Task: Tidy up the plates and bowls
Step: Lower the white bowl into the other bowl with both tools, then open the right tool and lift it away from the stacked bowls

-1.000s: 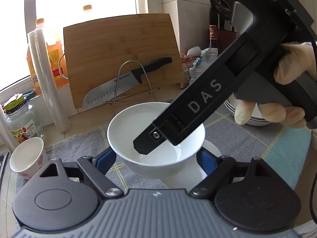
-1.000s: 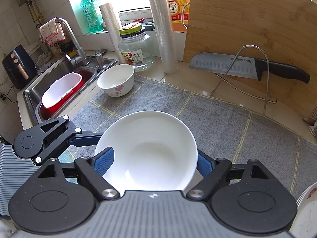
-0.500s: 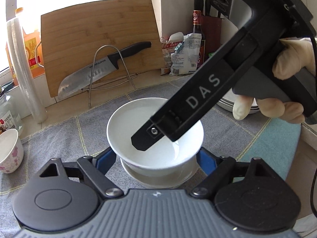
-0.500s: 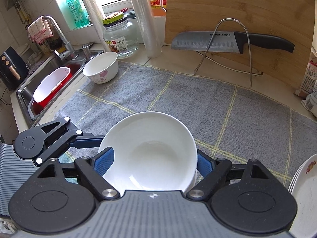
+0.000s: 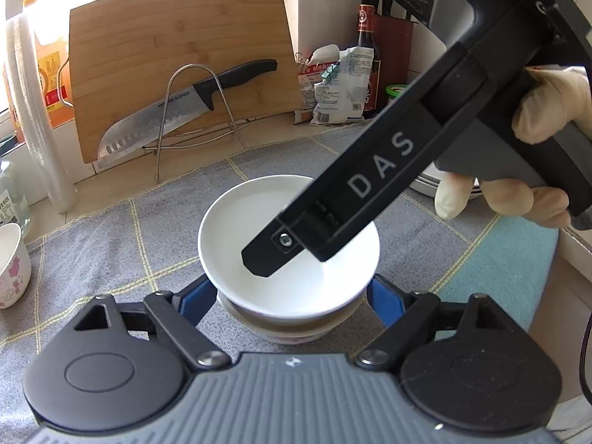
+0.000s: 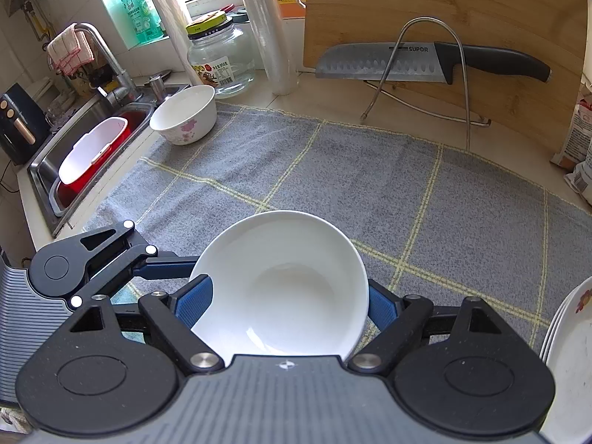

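Note:
A plain white bowl (image 5: 292,277) sits nested in a lower bowl (image 5: 285,327) on the grey mat. The bowl also fills the right wrist view (image 6: 285,288). My left gripper (image 5: 290,296) has its blue pads on both sides of the white bowl, closed on it. My right gripper (image 6: 283,301) straddles the same bowl from the other side, its pads at the rim. A flowered bowl (image 6: 185,118) stands at the mat's far left corner. A stack of plates (image 6: 566,351) lies at the right.
A bamboo cutting board (image 6: 462,18) and a knife (image 6: 425,61) on a wire rack (image 6: 436,74) stand at the back. A glass jar (image 6: 220,59), a film roll (image 6: 270,29) and the sink (image 6: 85,148) are at the left. Bags and bottles (image 5: 344,77) stand at the back right.
Both grippers carried the white bowl to the right across the mat and lowered it into a second bowl. The flowered bowl and jar have slid left in view.

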Motion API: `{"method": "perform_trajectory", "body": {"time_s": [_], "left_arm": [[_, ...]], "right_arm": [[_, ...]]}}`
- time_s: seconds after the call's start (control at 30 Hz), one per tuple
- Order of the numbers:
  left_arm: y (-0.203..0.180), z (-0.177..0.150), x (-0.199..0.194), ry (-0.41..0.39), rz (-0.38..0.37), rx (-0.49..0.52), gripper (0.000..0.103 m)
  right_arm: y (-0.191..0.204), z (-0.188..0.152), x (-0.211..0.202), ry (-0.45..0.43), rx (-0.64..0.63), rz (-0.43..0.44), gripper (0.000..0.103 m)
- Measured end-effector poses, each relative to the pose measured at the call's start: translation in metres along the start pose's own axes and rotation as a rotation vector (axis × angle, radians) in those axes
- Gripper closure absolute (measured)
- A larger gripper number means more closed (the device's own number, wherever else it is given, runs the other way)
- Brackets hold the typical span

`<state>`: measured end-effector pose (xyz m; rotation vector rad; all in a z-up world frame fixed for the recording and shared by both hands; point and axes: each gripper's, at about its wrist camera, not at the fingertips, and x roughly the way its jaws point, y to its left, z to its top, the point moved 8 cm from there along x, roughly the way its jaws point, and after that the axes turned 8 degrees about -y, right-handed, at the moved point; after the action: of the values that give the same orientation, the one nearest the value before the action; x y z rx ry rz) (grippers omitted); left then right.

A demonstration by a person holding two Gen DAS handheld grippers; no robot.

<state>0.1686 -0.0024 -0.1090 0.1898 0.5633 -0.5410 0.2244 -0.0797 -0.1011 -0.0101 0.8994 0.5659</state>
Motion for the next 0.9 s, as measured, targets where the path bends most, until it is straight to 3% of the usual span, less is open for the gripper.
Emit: {"method": "perform_trajectory", "body": {"time_s": [0.53,0.7,0.9], "left_arm": [[0.000,-0.002,0.006,0.008,-0.004,-0.001,0.016],[-0.001,0.000,0.001,-0.018,0.017,0.017,0.007],[0.002,0.003,-0.009,-0.047,0.019,0.018,0.004]], "right_arm": [[-0.001,0.003,0.002,-0.008,-0.006,-0.013,0.010],[-0.001,0.007,-0.001,-0.025,-0.005,-0.001,0.005],[0.003,0.012,-0.006,-0.060,-0.017,-0.006,0.000]]}}
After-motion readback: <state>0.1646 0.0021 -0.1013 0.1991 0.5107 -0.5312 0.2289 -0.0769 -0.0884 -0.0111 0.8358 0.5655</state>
